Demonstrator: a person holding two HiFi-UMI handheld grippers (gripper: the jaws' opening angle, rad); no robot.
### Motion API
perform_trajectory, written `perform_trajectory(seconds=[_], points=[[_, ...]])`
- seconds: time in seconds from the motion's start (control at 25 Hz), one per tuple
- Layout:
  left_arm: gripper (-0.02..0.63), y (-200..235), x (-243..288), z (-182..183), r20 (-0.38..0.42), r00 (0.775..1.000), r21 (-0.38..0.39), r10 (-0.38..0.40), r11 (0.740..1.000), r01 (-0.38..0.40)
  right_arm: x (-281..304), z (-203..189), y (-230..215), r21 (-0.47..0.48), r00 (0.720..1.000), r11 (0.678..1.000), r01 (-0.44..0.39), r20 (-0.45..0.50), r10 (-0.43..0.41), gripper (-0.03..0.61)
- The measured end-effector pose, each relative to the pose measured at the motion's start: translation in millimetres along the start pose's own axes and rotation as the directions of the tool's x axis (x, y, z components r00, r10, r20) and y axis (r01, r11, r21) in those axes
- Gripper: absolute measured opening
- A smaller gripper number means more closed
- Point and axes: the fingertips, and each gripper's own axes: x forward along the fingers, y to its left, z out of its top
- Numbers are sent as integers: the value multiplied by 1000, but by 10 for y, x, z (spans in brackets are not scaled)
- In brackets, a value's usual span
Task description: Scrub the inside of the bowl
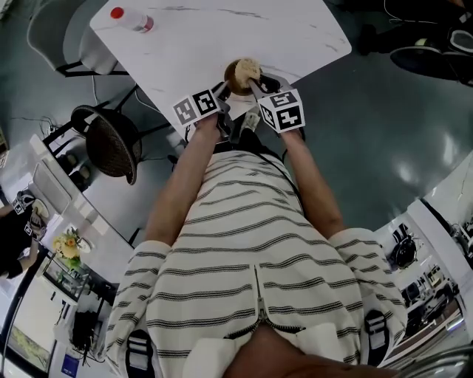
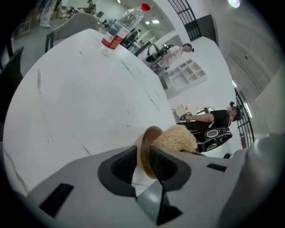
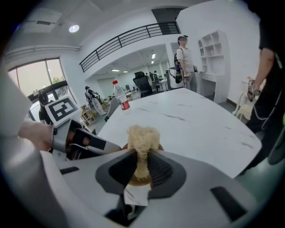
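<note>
At the near edge of the white desk (image 1: 222,37), both of my tools meet over one small spot; the rest of the veined top (image 2: 80,102) is mostly bare.

The left hand-held gripper (image 1: 224,94) comes in from the left. In its own view (image 2: 143,162) the jaws are pinched on the wall of the bowl, one pad outside and one inside, with only the thin rim between them. The right hand-held gripper (image 1: 255,87) comes in from the right. Its jaws (image 3: 141,167) are drawn in tight on a bundle of pale straw-like fibres, the scrubber. From that view I also see the left tool (image 3: 84,142) just beside the bowl.

The bowl (image 1: 232,74) is brown and looks wooden. It stands close to the desk's near edge, and in the left gripper view (image 2: 144,151) it appears tipped on its side, though the wide lens may be exaggerating that.

A clear bottle (image 1: 133,20) with a red cap stands well apart, at the desk's far end (image 2: 121,27).

The scrubber (image 1: 247,70) sits in the bowl's mouth, its frayed head (image 2: 178,138) bulging above the rim. Below the clamped fibres (image 3: 142,138) a strip of the bowl's brown inside (image 3: 136,181) shows.
</note>
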Motion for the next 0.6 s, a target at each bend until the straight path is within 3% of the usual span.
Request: perform_trajectory(seconds=[0.24, 0.6], points=[[73, -4, -94, 38, 13, 1000, 19, -1, 1000, 0, -89, 40, -4, 30, 1000, 999, 14, 27, -14, 80], [74, -216, -314, 195, 63, 998, 144, -16, 990, 7, -222, 158, 57, 63, 996, 998, 32, 78, -37, 80]])
